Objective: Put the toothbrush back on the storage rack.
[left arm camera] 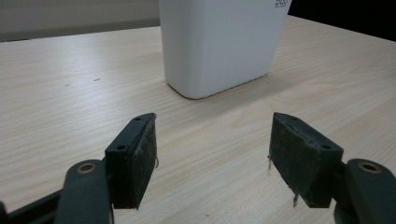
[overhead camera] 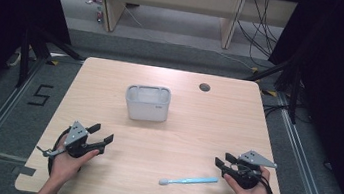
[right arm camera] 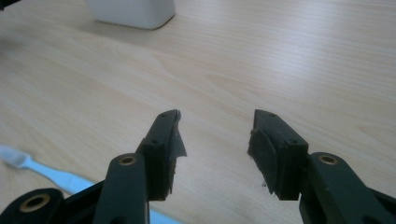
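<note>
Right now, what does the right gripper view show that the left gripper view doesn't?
Right gripper view alone: the blue toothbrush lying on the table at lower left, beside the right tool, whose jaws stand open and empty. Left gripper view alone: the left tool, jaws open, aimed at the white container's wall with its printed marking. Both: the white container and the wooden table.

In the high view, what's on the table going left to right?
Left gripper → white container → blue toothbrush → right gripper.
</note>
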